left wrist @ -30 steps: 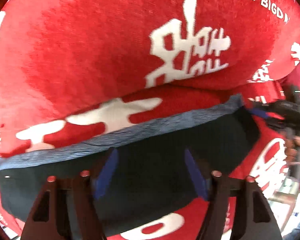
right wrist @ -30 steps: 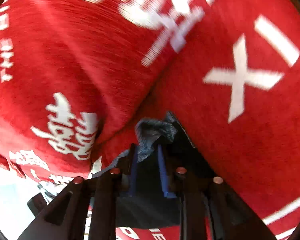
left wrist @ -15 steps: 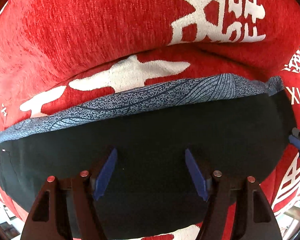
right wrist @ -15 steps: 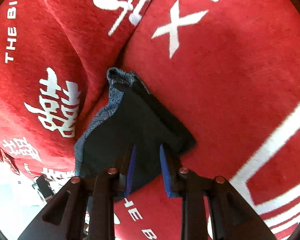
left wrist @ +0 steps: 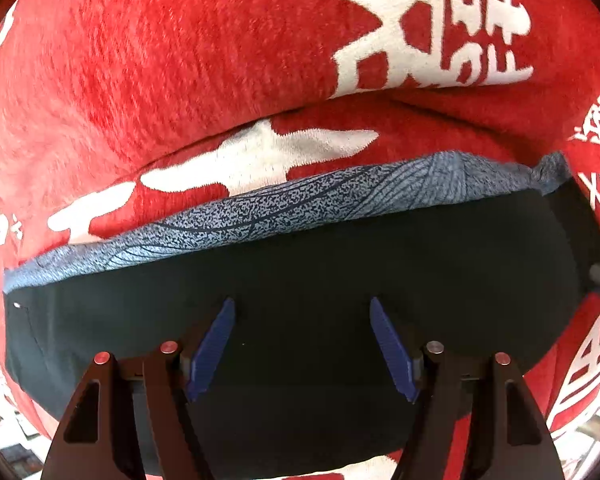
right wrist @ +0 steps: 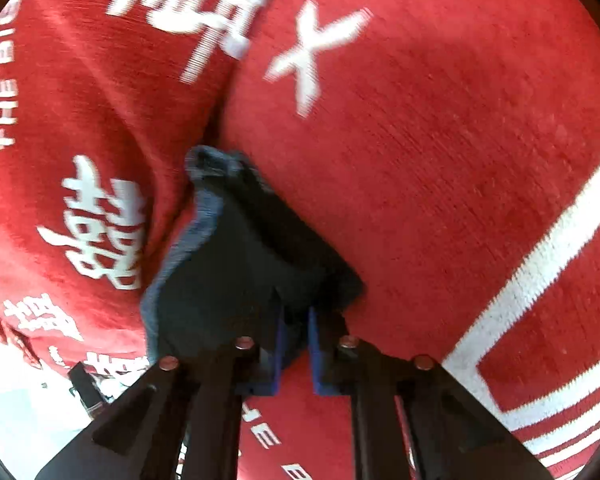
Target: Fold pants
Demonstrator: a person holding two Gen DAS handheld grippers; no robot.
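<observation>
Gripping, right side: the right gripper point(right wrist: 296, 344) has just been closing, and its blue pads point(right wrist: 278, 348) now pinch a near corner of the pants point(right wrist: 240, 264).
Left fingers: the left gripper point(left wrist: 302, 344) stands spread, pointing straight down over the dark cloth, blue pads point(left wrist: 212, 344) apart with nothing pinched; whether the tips touch the fabric I cannot tell.
Pants, place: the pants point(left wrist: 300, 280) lie as a dark, flattened band on the red blanket point(left wrist: 180, 60), with the grey-blue patterned waistband point(left wrist: 300, 196) along the far edge.
Pants, right view: the waistband's end point(right wrist: 208, 164) sits bunched at the crease in the red blanket point(right wrist: 460, 160).
Step in hand: judging from the flat band and the fresh pinch, this looks like taking hold for another fold, with one end held and the other not yet.
Next move: the left pads probably need to shut on cloth near their own end, so both ends lift together and the layers stay aligned.
Edges: the waistband edge runs the full width in the left view; the near edge is hidden behind the gripper bodies.
Open room: bare red blanket lies beyond the waistband and to the right of the pinched corner, giving space to carry cloth over.
Risk: a one-sided lift could drag and skew the stack.
</observation>
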